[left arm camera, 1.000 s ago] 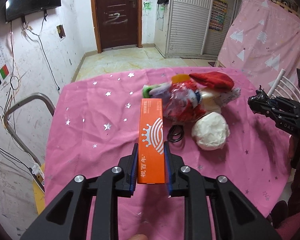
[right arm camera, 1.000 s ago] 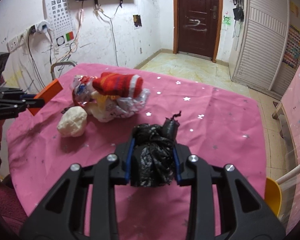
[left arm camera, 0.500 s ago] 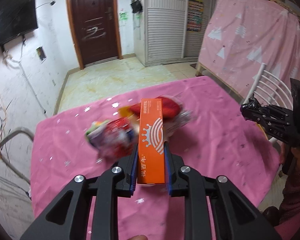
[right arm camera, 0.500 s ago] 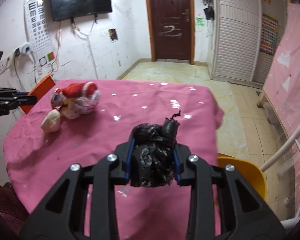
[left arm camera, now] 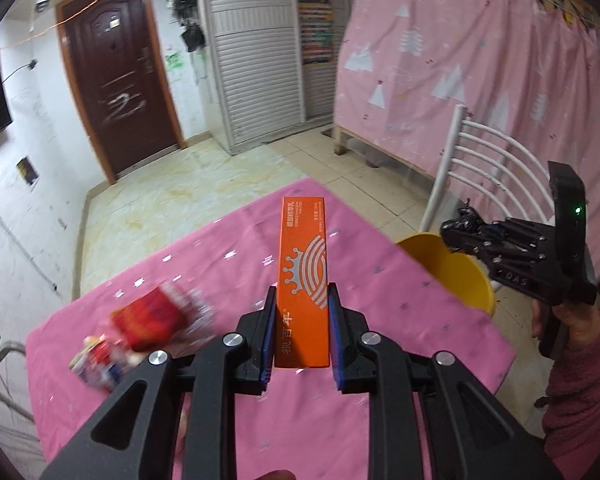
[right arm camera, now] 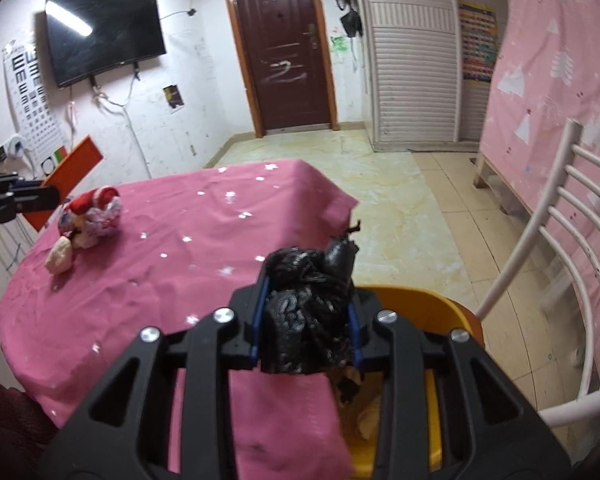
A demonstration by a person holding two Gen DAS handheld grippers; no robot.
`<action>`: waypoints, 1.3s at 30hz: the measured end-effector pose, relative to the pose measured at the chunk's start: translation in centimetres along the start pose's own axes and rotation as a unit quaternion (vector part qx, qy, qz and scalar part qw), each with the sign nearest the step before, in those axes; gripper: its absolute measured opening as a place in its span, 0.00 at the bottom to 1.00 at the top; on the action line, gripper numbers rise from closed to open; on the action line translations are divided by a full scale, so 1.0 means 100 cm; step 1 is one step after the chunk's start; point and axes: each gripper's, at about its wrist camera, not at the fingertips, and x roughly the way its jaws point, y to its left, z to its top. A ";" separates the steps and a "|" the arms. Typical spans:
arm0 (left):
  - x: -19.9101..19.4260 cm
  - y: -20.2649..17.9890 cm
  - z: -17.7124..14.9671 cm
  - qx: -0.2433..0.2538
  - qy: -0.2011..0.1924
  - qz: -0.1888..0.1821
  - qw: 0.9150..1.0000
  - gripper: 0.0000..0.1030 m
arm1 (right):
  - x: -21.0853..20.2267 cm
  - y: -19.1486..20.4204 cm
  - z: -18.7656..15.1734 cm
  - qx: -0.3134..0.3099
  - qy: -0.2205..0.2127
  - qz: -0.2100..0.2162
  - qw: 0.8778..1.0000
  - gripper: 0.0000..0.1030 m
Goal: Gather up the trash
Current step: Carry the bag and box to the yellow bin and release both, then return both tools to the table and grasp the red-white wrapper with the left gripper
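- The left gripper point(left arm camera: 302, 332) squeezes a long orange box point(left arm camera: 303, 280) low in the middle of its view, standing straight up between the pads.
- The right gripper point(right arm camera: 306, 320) is closed on a crumpled black plastic bag point(right arm camera: 310, 300).
- A yellow bin point(right arm camera: 458, 312) sits just past the pink table point(right arm camera: 180, 248), at lower right, likely where this trash goes.
- More trash, a blurry red and white pile point(right arm camera: 90, 216), lies at the table's left side.

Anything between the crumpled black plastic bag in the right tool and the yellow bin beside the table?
Nothing visible. The crumpled black plastic bag hangs at the yellow bin rim; the open mouth beneath already holds trash.
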 end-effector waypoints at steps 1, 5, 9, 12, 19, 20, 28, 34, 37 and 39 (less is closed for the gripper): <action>0.003 -0.006 0.003 0.004 0.001 -0.003 1.000 0.14 | 0.000 -0.003 -0.001 0.003 0.001 -0.001 1.000 0.29; 0.018 -0.034 0.020 0.018 0.009 -0.008 1.000 0.14 | 0.006 -0.021 -0.009 0.022 0.005 -0.003 1.000 0.29; 0.032 -0.058 0.035 0.030 0.020 -0.018 0.999 0.14 | 0.014 -0.038 -0.017 0.040 0.012 -0.006 0.999 0.30; 0.044 -0.076 0.046 0.037 0.030 -0.029 0.998 0.14 | 0.019 -0.053 -0.024 0.063 0.014 -0.005 0.998 0.32; 0.075 -0.118 0.065 0.030 0.057 -0.085 0.994 0.14 | 0.026 -0.086 -0.040 0.102 0.022 -0.019 0.994 0.70; 0.081 -0.127 0.068 0.031 0.064 -0.094 0.993 0.14 | 0.025 -0.088 -0.040 0.102 0.022 -0.020 0.994 0.70; 0.103 -0.172 0.075 0.053 0.083 -0.110 0.989 0.14 | 0.001 -0.111 -0.041 0.126 -0.005 -0.050 0.991 0.70; 0.110 -0.179 0.078 0.042 0.090 -0.109 0.989 0.28 | -0.015 -0.120 -0.039 0.137 -0.021 -0.060 0.989 0.72; 0.111 -0.175 0.078 0.029 0.093 -0.109 0.989 0.39 | -0.022 -0.115 -0.036 0.131 -0.028 -0.059 0.989 0.74; 0.108 -0.169 0.076 0.023 0.094 -0.107 0.990 0.39 | -0.024 -0.106 -0.031 0.121 -0.030 -0.057 0.991 0.74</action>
